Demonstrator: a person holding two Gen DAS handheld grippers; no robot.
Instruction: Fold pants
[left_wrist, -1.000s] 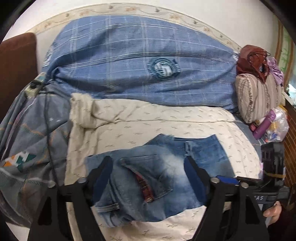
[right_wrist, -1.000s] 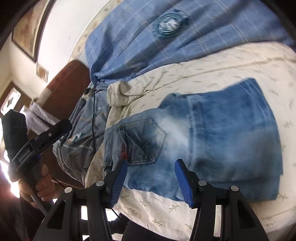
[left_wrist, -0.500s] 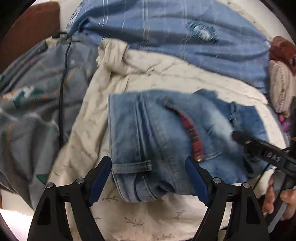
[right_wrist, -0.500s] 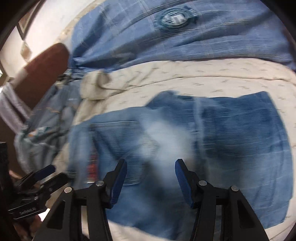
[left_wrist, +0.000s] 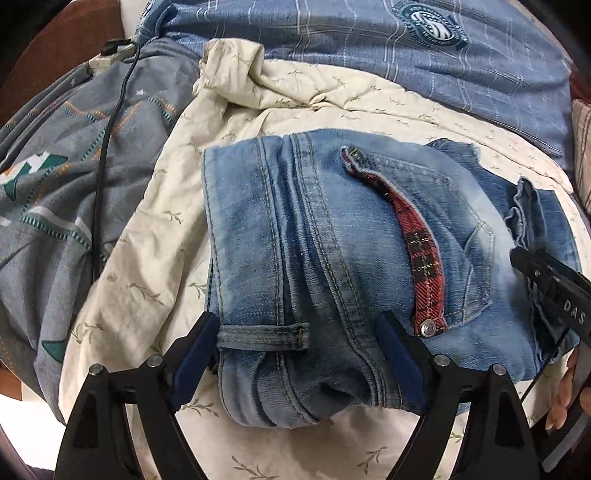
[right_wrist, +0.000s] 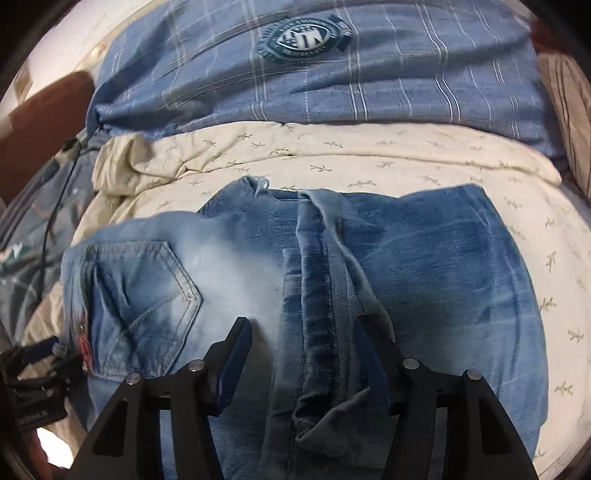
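Nearest in the left wrist view, the left tongs (left_wrist: 295, 365) stand wide and have just been opening further, straddling the waistband end of the jeans (left_wrist: 332, 258). A belt loop (left_wrist: 264, 334) and the rolled denim edge lie between the blue pads (left_wrist: 194, 360), but the pads do not look pressed on the cloth, so nothing is gripped yet. The right tongs (right_wrist: 306, 363) are at a middling spread and have also just been opening a little; a thick seam ridge of the same jeans runs up between the jaws, again with no clear pinch.

The relation that matters: the jeans lie directly ahead of and below both tongs, with the long side running left to right across the bed (left_wrist: 280, 92). The left tongs sit at the waistband end, the right tongs over the middle near the fold (so, by my reading, the left is the better placed to take a corner and carry it across).

The jeans themselves are faded blue denim, already doubled into a squat block, with a back pocket (left_wrist: 454, 236) and a red tartan trim (left_wrist: 417, 243) facing up. They rest on a cream sheet with a leaf print. Beyond lies a blue checked pillow (left_wrist: 369, 55) with a round badge, and a grey patterned blanket (left_wrist: 55, 184) lies on the left with a black cable (left_wrist: 105, 147) over it.
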